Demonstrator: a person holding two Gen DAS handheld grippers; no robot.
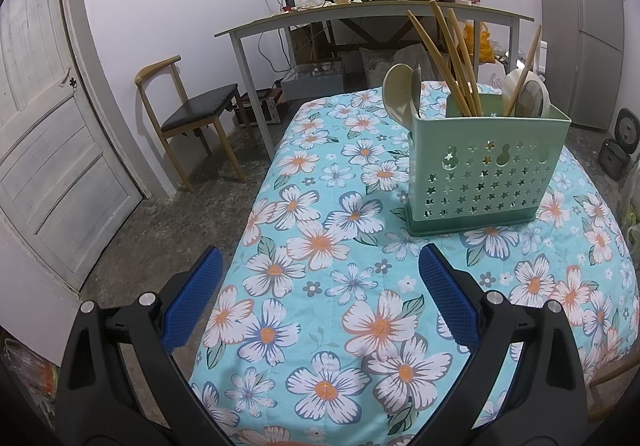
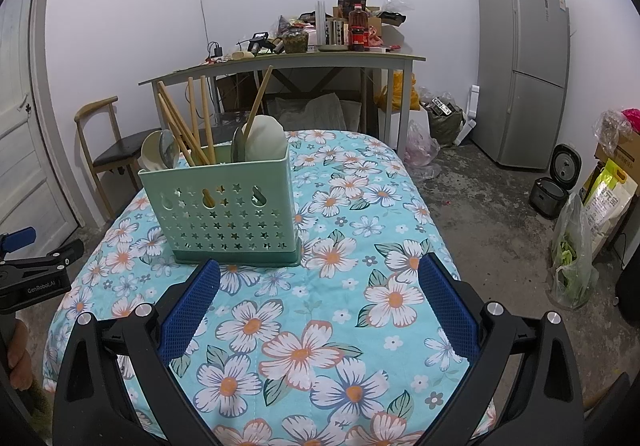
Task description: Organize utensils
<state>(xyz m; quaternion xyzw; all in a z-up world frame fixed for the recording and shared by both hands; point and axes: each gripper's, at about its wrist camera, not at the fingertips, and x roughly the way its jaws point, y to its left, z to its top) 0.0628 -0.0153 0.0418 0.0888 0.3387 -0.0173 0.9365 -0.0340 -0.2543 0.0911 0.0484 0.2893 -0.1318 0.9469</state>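
Observation:
A green perforated utensil holder point(image 1: 484, 173) stands on the floral tablecloth point(image 1: 328, 254). It holds several wooden chopsticks point(image 1: 452, 57) and pale spoons point(image 1: 398, 93). My left gripper point(image 1: 320, 258) is open and empty, hovering over the cloth in front of and left of the holder. In the right wrist view the holder point(image 2: 224, 205) stands just beyond my right gripper point(image 2: 319, 270), which is open and empty, with chopsticks point(image 2: 188, 121) and spoons point(image 2: 262, 137) inside it. The left gripper also shows at the left edge of the right wrist view point(image 2: 24, 258).
A cluttered desk point(image 2: 280, 61) stands behind the table against the wall. A wooden chair point(image 1: 188, 113) sits at the left near a white door point(image 1: 44, 117). A grey fridge point(image 2: 524, 65), a rice cooker point(image 2: 554, 185) and bags point(image 2: 576, 258) are at the right.

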